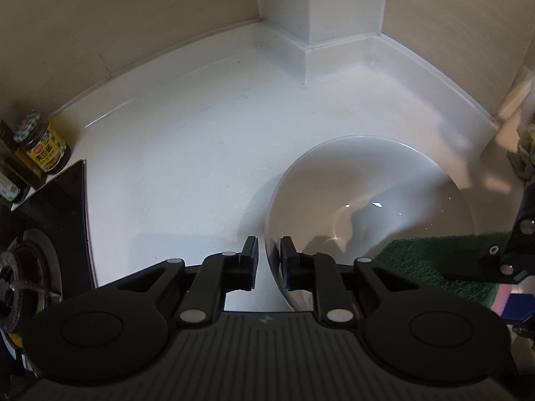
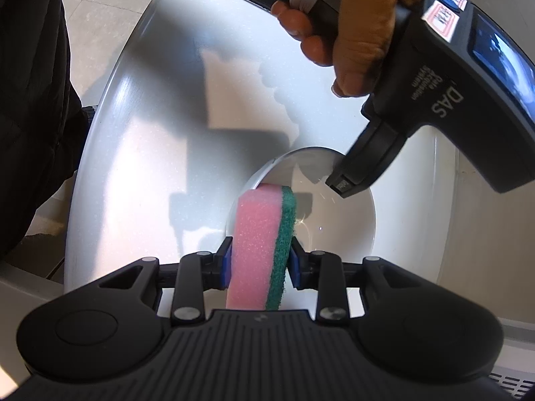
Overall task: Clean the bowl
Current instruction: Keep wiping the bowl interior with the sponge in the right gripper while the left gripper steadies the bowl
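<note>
A white bowl (image 1: 367, 193) stands on the white counter (image 1: 184, 140). My left gripper (image 1: 268, 240) straddles its near-left rim, one pad outside and one inside. A sliver of counter shows between the outer pad and the rim, so it is open. In the right wrist view my right gripper (image 2: 260, 242) is shut on an upright pink and green sponge (image 2: 257, 234), just above the bowl (image 2: 334, 227). The sponge's green side (image 1: 418, 257) reaches over the bowl's near-right edge in the left wrist view. A left finger (image 2: 344, 183) sits at the rim.
A yellow-labelled jar (image 1: 43, 147) and a gas burner (image 1: 26, 267) on a black cooktop are at the left. A wall column (image 1: 317, 6) meets the counter at the back. A green cloth (image 1: 525, 157) lies far right. A hand (image 2: 351, 33) holds the left gripper's handle.
</note>
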Available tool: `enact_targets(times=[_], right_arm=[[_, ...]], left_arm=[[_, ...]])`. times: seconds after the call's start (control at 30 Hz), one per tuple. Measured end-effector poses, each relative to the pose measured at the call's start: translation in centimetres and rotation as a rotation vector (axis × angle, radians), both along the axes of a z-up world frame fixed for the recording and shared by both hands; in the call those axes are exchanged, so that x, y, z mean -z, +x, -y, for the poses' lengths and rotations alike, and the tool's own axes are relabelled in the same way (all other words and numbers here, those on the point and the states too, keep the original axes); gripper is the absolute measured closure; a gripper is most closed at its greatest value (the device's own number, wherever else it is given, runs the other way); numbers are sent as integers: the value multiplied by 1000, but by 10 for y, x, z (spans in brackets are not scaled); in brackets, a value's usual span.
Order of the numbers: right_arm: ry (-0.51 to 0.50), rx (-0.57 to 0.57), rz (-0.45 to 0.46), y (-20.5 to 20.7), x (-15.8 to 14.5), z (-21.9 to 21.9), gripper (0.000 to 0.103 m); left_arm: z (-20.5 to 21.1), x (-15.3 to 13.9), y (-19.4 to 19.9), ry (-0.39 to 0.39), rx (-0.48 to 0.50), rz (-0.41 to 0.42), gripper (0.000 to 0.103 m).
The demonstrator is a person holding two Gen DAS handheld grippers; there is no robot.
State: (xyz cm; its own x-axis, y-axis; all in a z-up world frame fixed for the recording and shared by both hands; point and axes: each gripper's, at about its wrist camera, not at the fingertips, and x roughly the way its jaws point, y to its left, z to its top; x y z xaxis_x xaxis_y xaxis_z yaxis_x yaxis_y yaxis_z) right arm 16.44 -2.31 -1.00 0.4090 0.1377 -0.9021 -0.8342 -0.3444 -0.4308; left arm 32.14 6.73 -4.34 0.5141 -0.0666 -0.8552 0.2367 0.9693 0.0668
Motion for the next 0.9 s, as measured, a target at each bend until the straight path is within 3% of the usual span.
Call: enact_targets(times=[0.17,0.27,0.37,0.5,0.57,0.73,0.9], right_arm=[[-5,1,-7,2,-4,-2,75],[-14,0,-2,1,-5,-4,75],[-22,-10,-6,-2,-7,-10,75],[5,-4,-43,-6,-16,-25,75],[19,-2,-52,-6,-19,-33,75],[10,11,-68,2,-14,-34,75],[15,17,-77,-5,10,-20,75]], left_arm=[[0,1,-16,-26,-79,0,79],[5,4,-19,-10,-58,4,84],[8,2,-12,18,46,-12,89],[6,-5,9,22,214,-48,89],[6,-8,15,17,245,-59,85],[10,-5,-1,15,132,-46,84],[13,4,-32,-19,10,-34,84]])
